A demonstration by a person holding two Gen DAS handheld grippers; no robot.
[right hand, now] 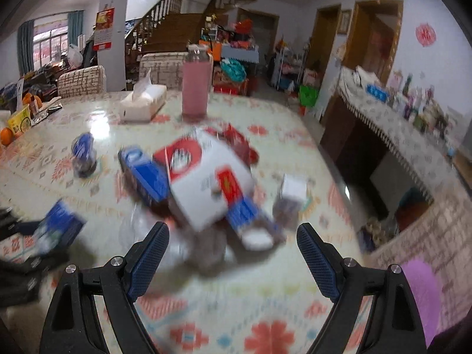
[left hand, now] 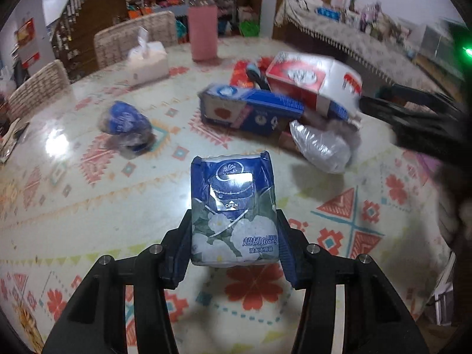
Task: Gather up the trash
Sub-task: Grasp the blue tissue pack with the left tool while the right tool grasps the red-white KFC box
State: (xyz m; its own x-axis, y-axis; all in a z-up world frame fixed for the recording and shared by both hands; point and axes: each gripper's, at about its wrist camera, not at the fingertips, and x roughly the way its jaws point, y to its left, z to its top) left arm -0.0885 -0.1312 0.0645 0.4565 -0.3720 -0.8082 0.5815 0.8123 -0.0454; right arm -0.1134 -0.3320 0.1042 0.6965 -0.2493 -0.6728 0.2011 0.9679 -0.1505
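My left gripper (left hand: 234, 216) is shut on a blue flower-printed tissue pack (left hand: 233, 206) and holds it upright above the patterned tablecloth (left hand: 88, 206). Beyond it lies a pile of trash: a blue carton (left hand: 250, 109), a red-and-white box (left hand: 306, 78) and a clear plastic bag (left hand: 321, 144). A crumpled blue wrapper (left hand: 125, 124) lies apart on the left. In the right wrist view my right gripper (right hand: 233, 242) stands open, close in front of the blurred pile, with the red-and-white box (right hand: 206, 183) just past its fingertips. The held pack (right hand: 62, 224) shows at that view's left edge.
A white tissue box (right hand: 144, 103) and a pink bottle (right hand: 194, 88) stand at the table's far side, with chairs (right hand: 81, 79) behind. A small white box (right hand: 292, 188) sits right of the pile. Oranges (right hand: 6, 135) and a yellow cup (right hand: 19, 121) are far left. A draped sideboard (right hand: 398, 118) runs along the right.
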